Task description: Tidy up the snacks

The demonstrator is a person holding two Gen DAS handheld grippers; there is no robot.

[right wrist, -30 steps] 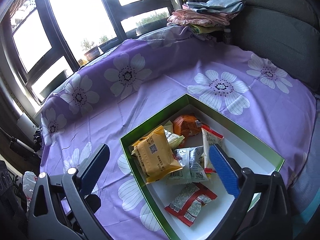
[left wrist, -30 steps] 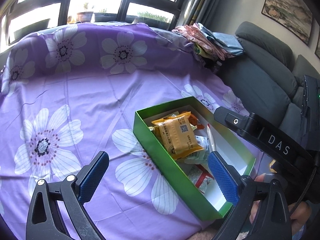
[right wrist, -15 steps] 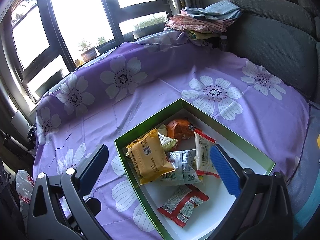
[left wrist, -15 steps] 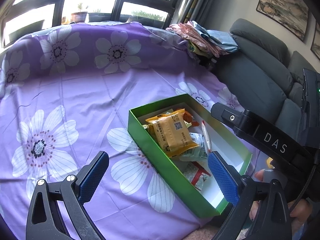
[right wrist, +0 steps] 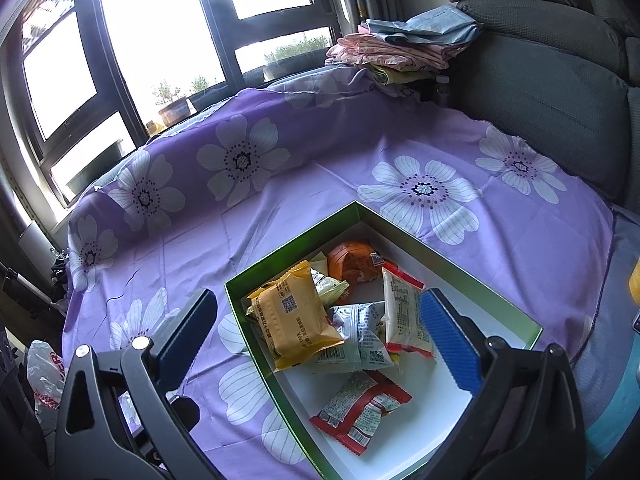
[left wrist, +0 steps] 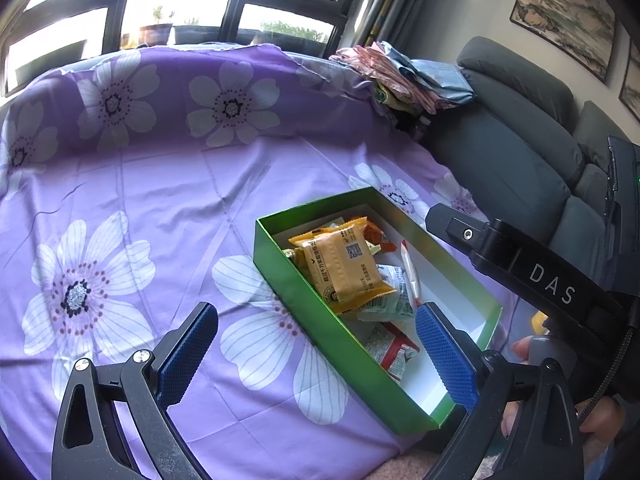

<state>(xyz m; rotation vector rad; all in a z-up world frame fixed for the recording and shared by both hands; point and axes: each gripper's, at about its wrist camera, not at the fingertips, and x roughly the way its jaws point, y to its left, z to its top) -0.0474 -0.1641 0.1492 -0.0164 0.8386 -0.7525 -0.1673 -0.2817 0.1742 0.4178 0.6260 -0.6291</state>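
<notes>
- Your left gripper [left wrist: 316,352] hung above the near edge of the table with its blue-padded fingers [left wrist: 186,354] spread wide and nothing between them.
- Your right gripper [right wrist: 320,340] was likewise wide apart and empty, held over the green box [right wrist: 256,332].
- In the left wrist view, the body of the right gripper marked "DAS" crossed the right side, with your hand [left wrist: 560,412] wrapped round its handle.
- The green box, white inside, sat on the purple flowered cloth [left wrist: 168,208] near the table's front right edge.
- All the snacks lay inside the box, bunched at its far end: a yellow packet [right wrist: 296,316] on top, partly covering a silver-white packet [right wrist: 360,336].
- An orange packet [right wrist: 352,260] lay in the far corner, just beyond a small green-and-white wrapper [right wrist: 328,284].
- A white packet with red ends [right wrist: 404,316] leaned beside the silver one; a red-and-white packet [right wrist: 360,410] lay flat, apart from the rest, nearer you.
- Folded clothes [right wrist: 404,48] were stacked beyond the table, next to a grey sofa [right wrist: 548,68].
</notes>
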